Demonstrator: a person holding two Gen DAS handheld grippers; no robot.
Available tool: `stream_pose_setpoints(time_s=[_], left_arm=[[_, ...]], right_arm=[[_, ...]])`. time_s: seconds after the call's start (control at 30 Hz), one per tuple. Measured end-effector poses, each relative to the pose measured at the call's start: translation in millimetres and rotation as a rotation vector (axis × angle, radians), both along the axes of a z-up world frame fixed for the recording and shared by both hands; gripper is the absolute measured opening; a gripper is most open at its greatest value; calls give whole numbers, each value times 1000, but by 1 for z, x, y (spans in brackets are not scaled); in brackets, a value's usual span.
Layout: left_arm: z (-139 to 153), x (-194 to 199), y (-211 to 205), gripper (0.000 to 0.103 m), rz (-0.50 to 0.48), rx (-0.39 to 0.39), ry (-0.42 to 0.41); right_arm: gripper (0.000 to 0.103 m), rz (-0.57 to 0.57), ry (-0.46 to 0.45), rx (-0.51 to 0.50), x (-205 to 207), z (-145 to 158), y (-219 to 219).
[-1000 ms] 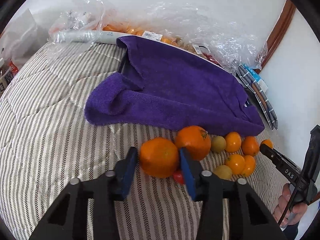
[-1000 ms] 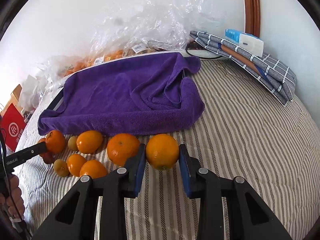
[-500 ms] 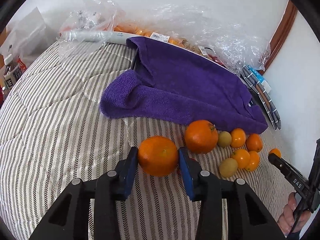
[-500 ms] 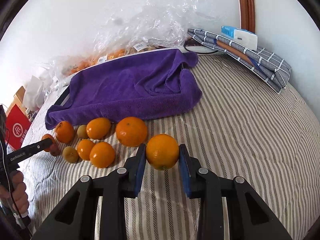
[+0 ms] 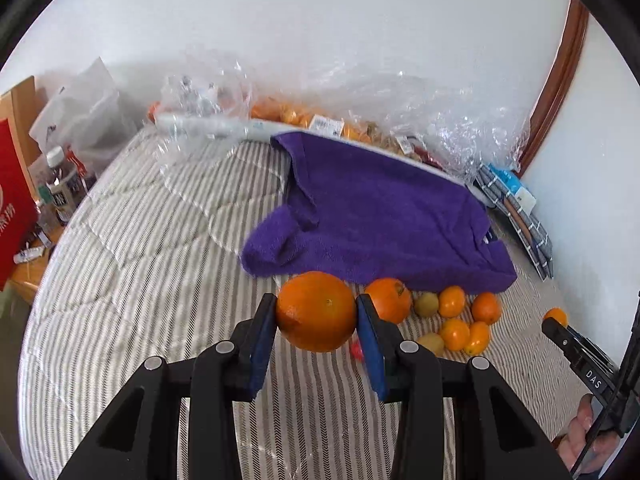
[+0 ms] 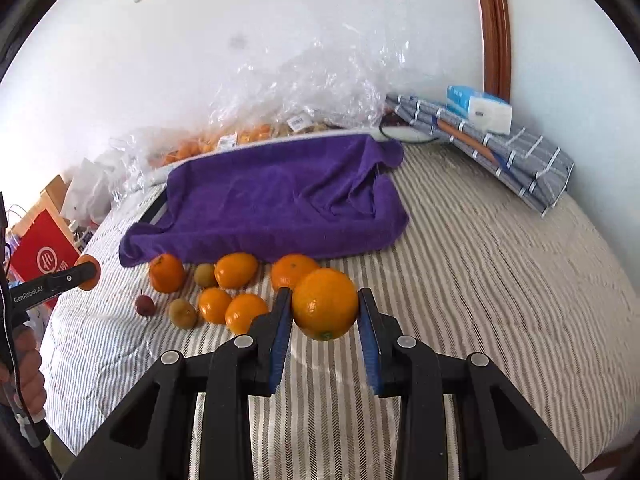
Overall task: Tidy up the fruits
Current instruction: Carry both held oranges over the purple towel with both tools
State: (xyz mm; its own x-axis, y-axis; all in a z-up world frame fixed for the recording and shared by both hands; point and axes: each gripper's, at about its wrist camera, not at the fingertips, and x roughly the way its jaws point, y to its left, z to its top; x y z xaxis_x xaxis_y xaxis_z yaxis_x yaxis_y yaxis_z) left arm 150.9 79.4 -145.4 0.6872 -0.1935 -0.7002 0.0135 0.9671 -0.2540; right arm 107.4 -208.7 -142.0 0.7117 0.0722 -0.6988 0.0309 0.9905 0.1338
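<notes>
One round orange [image 5: 316, 311] is pinched in the left gripper [image 5: 317, 334], a second orange [image 6: 325, 304] in the right gripper [image 6: 325, 334]; both have been lifted off the striped bed [image 6: 480, 280], so sorting is judged underway.

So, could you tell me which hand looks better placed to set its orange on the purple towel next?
Probably the right gripper: its orange sits close in front of the purple towel, while the left gripper is off its corner.
</notes>
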Motion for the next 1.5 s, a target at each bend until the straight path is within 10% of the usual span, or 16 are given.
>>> stream_pose_setpoints(time_s=[0.63,1.5], left_arm=[[49,56,-23,38,-10,-4,-124],[-34,151,-42,38,29,16,7]], right_arm=[[32,10,-108,13,57,44,0],[32,84,24,-16,172,-36,4]])
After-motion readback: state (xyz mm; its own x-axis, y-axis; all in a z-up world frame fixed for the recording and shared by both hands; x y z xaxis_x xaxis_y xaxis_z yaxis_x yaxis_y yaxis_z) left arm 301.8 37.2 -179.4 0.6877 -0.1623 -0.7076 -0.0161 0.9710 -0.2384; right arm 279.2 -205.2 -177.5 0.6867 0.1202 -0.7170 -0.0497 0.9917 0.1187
